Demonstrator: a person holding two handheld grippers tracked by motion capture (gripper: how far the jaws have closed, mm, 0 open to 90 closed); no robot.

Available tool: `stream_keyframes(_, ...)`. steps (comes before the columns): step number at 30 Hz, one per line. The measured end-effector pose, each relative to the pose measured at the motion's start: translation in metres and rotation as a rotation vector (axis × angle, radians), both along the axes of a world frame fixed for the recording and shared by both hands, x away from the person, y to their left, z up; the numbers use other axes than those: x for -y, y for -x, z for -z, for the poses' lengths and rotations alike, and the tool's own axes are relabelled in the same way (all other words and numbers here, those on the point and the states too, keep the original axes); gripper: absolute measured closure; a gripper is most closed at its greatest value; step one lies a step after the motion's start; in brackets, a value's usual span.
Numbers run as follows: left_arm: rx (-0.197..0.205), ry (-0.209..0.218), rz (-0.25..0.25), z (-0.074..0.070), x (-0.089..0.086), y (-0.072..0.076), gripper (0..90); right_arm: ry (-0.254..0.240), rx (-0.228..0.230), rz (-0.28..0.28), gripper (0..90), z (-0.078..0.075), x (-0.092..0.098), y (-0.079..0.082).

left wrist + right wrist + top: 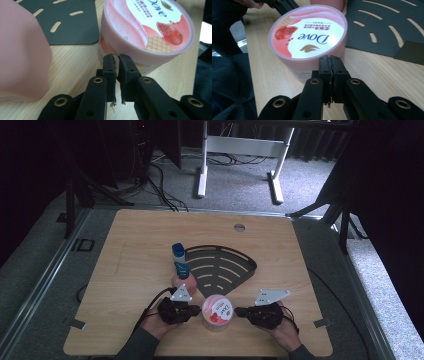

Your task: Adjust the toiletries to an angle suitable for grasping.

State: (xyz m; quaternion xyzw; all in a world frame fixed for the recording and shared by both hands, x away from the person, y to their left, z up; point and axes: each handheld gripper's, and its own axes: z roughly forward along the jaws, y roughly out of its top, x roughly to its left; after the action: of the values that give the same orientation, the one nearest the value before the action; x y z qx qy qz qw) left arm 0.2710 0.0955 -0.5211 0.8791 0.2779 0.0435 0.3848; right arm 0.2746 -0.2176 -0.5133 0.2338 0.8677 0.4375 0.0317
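Observation:
A pink Dove tub (217,312) with a strawberry lid stands near the table's front edge, between my two grippers. My left gripper (196,310) points at it from the left. In the left gripper view its jaws (117,58) stand a narrow gap apart with nothing between them, tips just short of the tub (150,25). My right gripper (239,311) points at it from the right. Its jaws (329,60) are shut together, empty, close to the tub's (308,37) side wall.
A pink bottle (183,275) with a blue cap stands just behind my left gripper, large at the left (22,55). A black slotted fan-shaped mat (220,265) lies behind the tub. The wooden table (135,235) has a round hole (239,227) near its far edge.

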Motion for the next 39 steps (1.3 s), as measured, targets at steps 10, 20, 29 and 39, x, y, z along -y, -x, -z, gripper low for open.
stream_keyframes(10, 0.014, -0.01, -0.093, 0.004, -0.008, -0.008, 78.1, 0.018, 0.021, 0.059, 87.5, 0.002, 0.005, -0.014)
stream_keyframes(20, 0.071, -0.07, -0.164, 0.011, 0.008, -0.014, 73.5, 0.051, 0.037, 0.079, 87.7, 0.009, -0.007, -0.03)
stream_keyframes(29, 0.068, -0.061, -0.175, 0.017, 0.011, -0.015, 71.8, 0.064, 0.04, 0.093, 90.0, 0.016, -0.022, -0.042)
stream_keyframes(39, 0.051, -0.071, -0.176, 0.023, 0.01, -0.017, 69.1, 0.102, 0.035, 0.09, 90.0, 0.027, -0.045, -0.054)
